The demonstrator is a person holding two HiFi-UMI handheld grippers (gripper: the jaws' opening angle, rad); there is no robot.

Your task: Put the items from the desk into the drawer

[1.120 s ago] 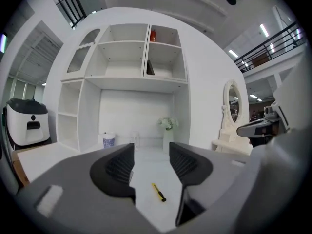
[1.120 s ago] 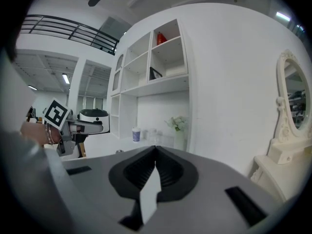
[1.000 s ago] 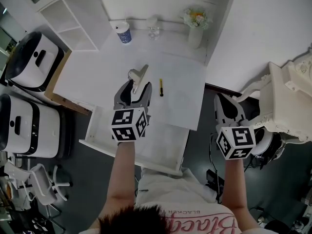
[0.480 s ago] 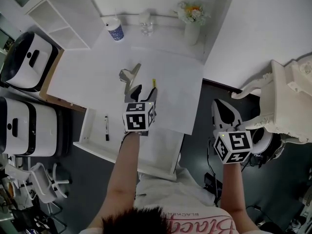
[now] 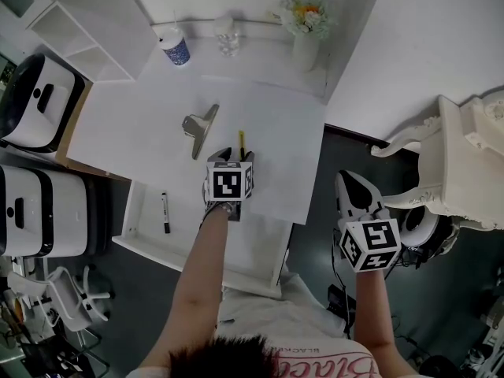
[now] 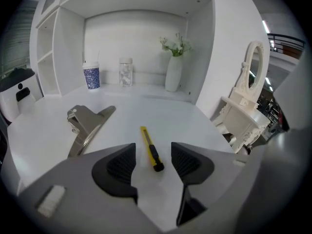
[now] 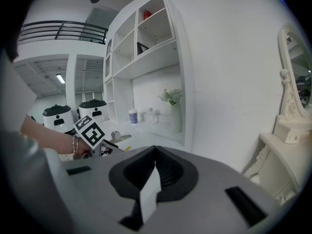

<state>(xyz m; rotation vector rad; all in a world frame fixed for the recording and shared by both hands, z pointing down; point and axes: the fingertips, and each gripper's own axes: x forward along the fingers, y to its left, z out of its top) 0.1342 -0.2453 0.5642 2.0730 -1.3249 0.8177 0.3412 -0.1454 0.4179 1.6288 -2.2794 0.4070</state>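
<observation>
Yellow knife (image 6: pixel 147 143) lying flat on the white bench (image 5: pixel 134 124), black end toward the person, between the jaws of the left gripper (image 6: pixel 153 156). The jaws stand apart, one pad on either side of the knife, neither pressing on it. In the head view the left gripper (image 5: pixel 229 157) is angled down over the near end of the knife (image 5: pixel 242 141).

Metal clip (image 5: pixel 198 127) on the bench just left of the knife, apart from it; the same clip (image 6: pixel 87 126) shows left of the left jaw in the left gripper view.

Drawer (image 5: pixel 131 211), pulled out below the bench's near edge, holding a black marker (image 5: pixel 164 212) at its left side.

Back of the bench: patterned cup (image 5: pixel 175 47), clear jar (image 5: pixel 227 36), white vase (image 5: pixel 303 51) with flowers.

Right gripper (image 5: pixel 353 183), held off the bench's right edge over the dark floor; its jaws (image 7: pixel 156 157) are together with nothing between them.
</observation>
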